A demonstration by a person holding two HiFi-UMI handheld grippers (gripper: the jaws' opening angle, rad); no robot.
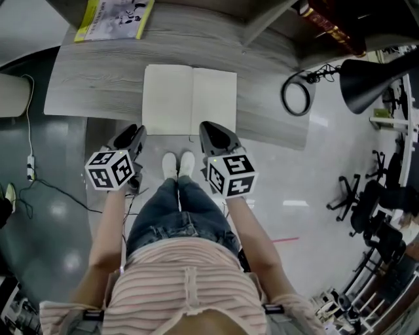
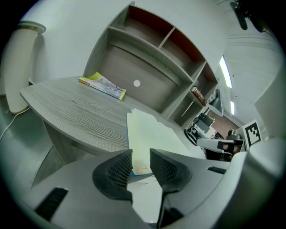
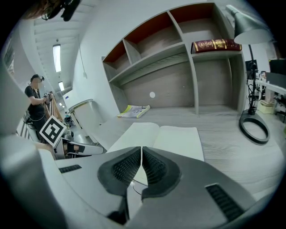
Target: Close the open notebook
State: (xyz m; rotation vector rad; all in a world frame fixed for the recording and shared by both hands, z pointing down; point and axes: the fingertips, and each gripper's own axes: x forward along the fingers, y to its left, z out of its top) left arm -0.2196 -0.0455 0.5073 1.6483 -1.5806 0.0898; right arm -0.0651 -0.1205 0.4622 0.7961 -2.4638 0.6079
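Note:
The open notebook (image 1: 190, 99) lies flat on the grey wooden desk (image 1: 91, 85), its blank cream pages up and its near edge at the desk's front edge. My left gripper (image 1: 133, 136) hangs just in front of the desk, beside the notebook's near-left corner. Its jaws stand open, and through the gap the notebook (image 2: 149, 134) shows beyond them with nothing gripped. My right gripper (image 1: 209, 129) is at the near edge of the right page. It is shut with its pads (image 3: 154, 167) together and nothing between them. The notebook (image 3: 176, 136) lies just ahead of it.
A yellow booklet (image 1: 114, 18) lies at the desk's back left. A black lamp (image 1: 370, 78) and its ring base (image 1: 296, 93) stand at the right. Shelves with a red book (image 3: 216, 45) rise behind the desk. A power strip (image 1: 29, 167) and cable lie on the floor at left.

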